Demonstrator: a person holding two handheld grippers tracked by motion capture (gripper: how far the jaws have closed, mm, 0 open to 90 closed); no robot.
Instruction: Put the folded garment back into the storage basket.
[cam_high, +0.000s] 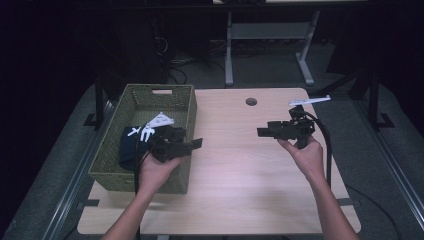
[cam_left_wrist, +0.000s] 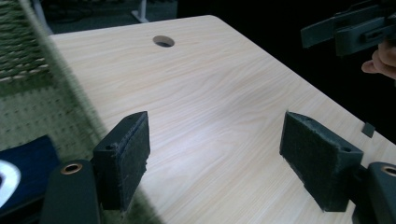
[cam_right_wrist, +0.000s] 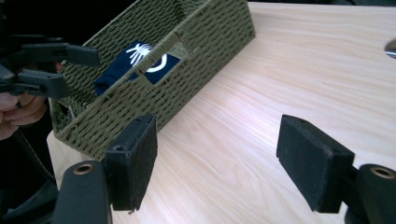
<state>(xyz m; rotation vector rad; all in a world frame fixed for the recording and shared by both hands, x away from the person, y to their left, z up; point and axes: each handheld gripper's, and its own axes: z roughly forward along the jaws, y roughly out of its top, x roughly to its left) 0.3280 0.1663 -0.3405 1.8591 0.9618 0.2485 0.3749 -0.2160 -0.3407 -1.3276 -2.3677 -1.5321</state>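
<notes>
- A dark blue garment (cam_high: 131, 145) with white print is seen lying inside the green woven basket (cam_high: 150, 97) at the table's (cam_high: 240, 160) left.
- The left gripper (cam_high: 195, 143) is held over the basket's right wall, jaws apart and empty.
- The right gripper (cam_high: 261, 132) is held above the bare tabletop, jaws spread, nothing between them.

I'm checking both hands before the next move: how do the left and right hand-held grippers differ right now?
The left hand-held gripper hangs at the green woven basket's near right rim, while the right hand-held gripper hovers over bare table, apart from the basket. The left one points right across the table; the right one points left, so they face each other. Both stand open with nothing between the pads.
</notes>
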